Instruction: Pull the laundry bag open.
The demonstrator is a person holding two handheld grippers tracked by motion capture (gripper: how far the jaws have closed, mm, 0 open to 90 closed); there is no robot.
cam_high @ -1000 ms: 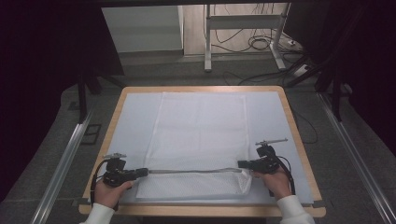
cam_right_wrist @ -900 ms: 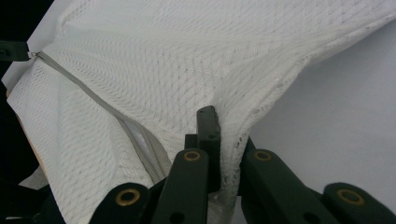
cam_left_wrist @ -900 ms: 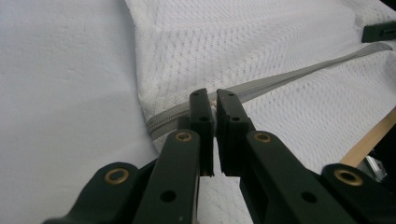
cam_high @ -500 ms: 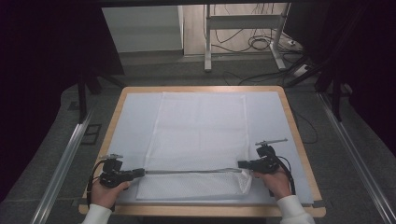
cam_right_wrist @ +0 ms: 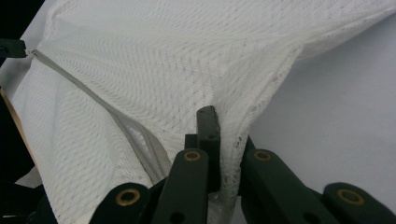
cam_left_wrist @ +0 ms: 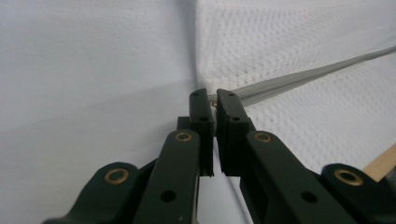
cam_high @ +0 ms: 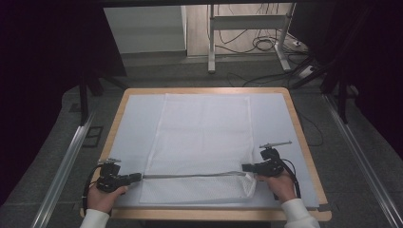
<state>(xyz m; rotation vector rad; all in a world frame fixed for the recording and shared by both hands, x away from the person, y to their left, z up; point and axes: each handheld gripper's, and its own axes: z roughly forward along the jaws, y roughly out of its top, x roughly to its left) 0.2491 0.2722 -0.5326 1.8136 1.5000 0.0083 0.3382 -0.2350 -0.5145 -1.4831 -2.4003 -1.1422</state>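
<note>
Right gripper view: mesh bag [cam_right_wrist: 187,70] hides right tool [cam_right_wrist: 224,126] far jaw.

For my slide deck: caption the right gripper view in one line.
Right gripper clamps the edge of a white mesh bag beside its grey zipper.

The left gripper [cam_high: 135,177] lies level at the near left corner of the mesh bag [cam_high: 202,137], jaws pinched together on its zipper end; the right gripper [cam_high: 247,167] lies level at the bag's near right corner, jaws clamped on mesh; both point inward, each held in a hand.
</note>
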